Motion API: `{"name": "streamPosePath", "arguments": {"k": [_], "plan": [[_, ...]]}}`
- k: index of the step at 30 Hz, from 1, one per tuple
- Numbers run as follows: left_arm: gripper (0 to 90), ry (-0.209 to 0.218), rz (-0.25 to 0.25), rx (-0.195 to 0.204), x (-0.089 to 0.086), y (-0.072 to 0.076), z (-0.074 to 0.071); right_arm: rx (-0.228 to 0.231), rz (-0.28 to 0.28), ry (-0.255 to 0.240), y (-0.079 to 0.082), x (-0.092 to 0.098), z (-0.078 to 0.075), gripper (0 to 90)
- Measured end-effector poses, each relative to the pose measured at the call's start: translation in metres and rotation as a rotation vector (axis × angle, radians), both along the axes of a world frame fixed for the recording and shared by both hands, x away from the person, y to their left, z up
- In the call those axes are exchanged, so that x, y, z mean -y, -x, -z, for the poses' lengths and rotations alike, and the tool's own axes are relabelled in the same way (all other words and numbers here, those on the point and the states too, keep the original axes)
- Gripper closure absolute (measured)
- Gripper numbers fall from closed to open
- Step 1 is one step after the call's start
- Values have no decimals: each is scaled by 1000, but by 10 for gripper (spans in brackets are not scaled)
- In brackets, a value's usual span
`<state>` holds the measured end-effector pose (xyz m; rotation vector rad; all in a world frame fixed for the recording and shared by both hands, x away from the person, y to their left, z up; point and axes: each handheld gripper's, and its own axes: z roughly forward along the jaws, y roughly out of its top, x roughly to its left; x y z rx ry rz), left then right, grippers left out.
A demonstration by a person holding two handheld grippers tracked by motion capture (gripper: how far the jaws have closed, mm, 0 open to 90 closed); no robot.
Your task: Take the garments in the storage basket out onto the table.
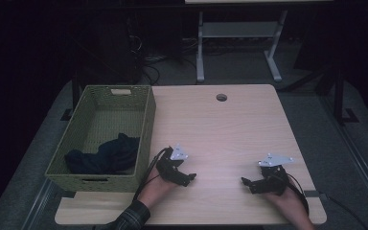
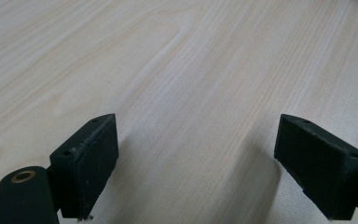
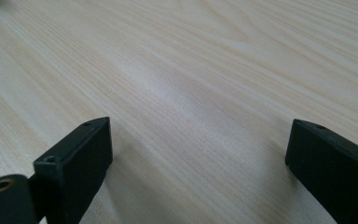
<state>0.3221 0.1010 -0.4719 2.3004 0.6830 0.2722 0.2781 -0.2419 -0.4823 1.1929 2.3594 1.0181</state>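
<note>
While fingers gape empty, left gripper [image 1: 189, 178], right gripper [image 1: 247, 183] near table [image 1: 230, 124] front edge.

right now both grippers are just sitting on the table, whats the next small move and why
Probably swing the left gripper left toward the green basket and the dark cloth heaped in its near end. Both grippers are open with nothing between their fingers, the right gripper rests farther away, and the left is nearest the basket.
</note>
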Motion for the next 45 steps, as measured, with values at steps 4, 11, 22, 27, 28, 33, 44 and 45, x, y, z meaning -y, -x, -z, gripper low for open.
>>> {"name": "streamPosePath", "arguments": {"k": [4,11,22,27,28,33,44,45], "plan": [[133,8,-5,3,0,-2,-3,4,-5,3,1,0,0,69],[133,42,-14,-4,-3,-2,-9,2,-4,4,1,0,0,69],[134,73,-17,-9,-5,-2,-15,3,-5,3,1,0,0,69],[134,88,-20,-13,-6,-2,-17,4,-5,3,1,0,0,69],[134,92,-22,-16,-7,-2,-19,4,-5,3,1,1,0,69],[134,115,-26,-11,-9,-3,-24,4,-4,3,1,0,0,69],[134,131,-19,2,-9,-2,-35,4,-4,3,1,0,0,69],[134,126,-15,2,-10,-2,-36,3,-4,3,1,0,0,69]]}}
